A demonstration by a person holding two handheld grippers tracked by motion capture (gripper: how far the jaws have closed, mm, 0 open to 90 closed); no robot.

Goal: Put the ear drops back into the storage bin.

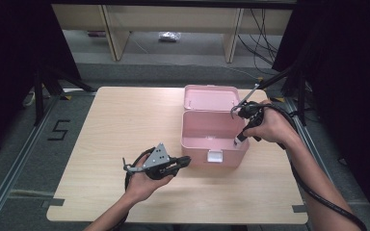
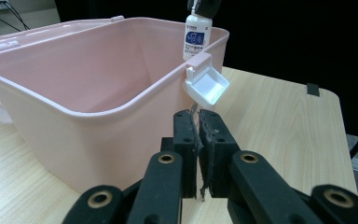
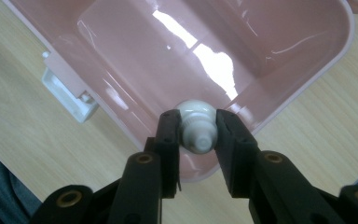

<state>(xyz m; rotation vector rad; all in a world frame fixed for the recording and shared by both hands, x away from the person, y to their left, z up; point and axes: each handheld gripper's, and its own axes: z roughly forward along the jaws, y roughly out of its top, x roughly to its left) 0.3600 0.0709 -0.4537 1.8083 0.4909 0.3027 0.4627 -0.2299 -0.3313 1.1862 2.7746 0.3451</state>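
The bottle (image 3: 196,122), small, white and probably light, stiff and smooth-sided, hangs upright over the near right corner of the open pink box (image 1: 192,137). The right gripper (image 3: 196,133) clamps it at the ribbed cap, a sound place to hold since the ribs resist slipping. The left gripper (image 2: 197,133) rests closed on nothing, just beside the box's white latch (image 2: 206,87).
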